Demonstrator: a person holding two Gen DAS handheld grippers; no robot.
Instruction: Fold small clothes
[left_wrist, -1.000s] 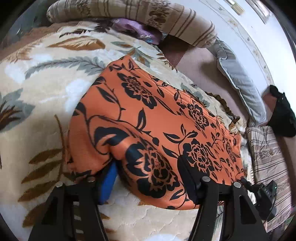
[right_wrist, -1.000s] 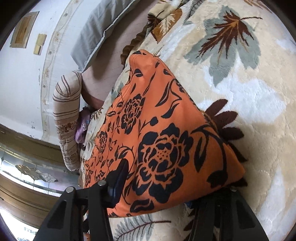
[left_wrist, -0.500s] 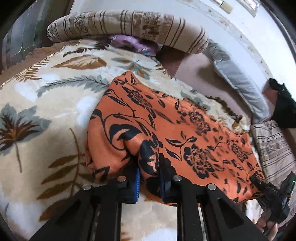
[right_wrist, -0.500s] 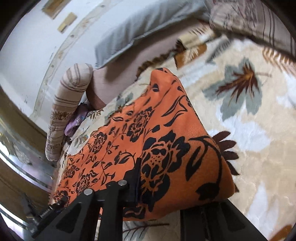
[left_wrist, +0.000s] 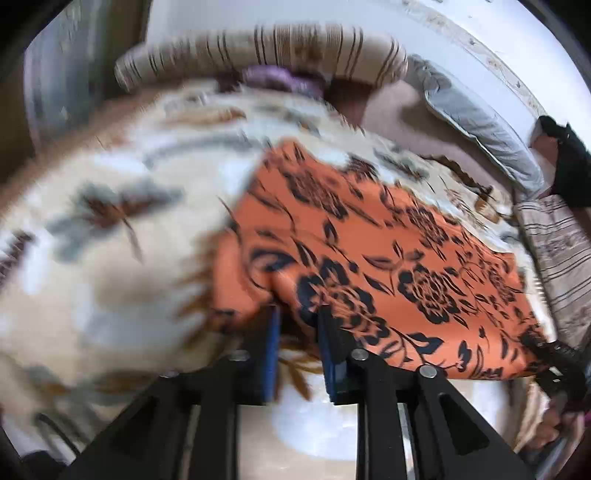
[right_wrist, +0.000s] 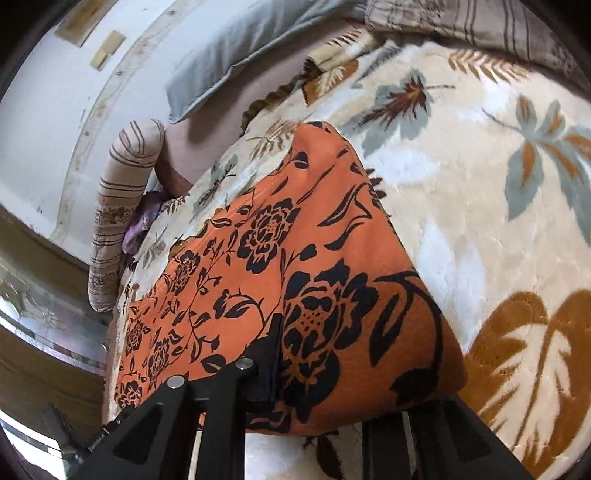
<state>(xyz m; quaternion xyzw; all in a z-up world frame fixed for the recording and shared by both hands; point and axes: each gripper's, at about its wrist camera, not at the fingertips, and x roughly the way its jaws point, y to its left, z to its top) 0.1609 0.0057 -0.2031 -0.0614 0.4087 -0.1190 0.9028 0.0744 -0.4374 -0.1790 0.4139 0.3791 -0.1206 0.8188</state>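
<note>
Two hand-held grippers, left (left_wrist: 297, 325) and right (right_wrist: 354, 373), pinch the near edge of the orange floral garment (right_wrist: 295, 280), jaws opening slightly; folding on the bed (right_wrist: 480, 229) is barely begun.

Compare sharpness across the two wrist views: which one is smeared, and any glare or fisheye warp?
Left wrist view: heavy motion blur, the leaf-print blanket smeared most and the orange floral cloth softer at its left edge; the wall at top right is blown out. Right wrist view: mostly sharp, print on the cloth crisp; the wall line bows with the fisheye and the corners go black.
</note>
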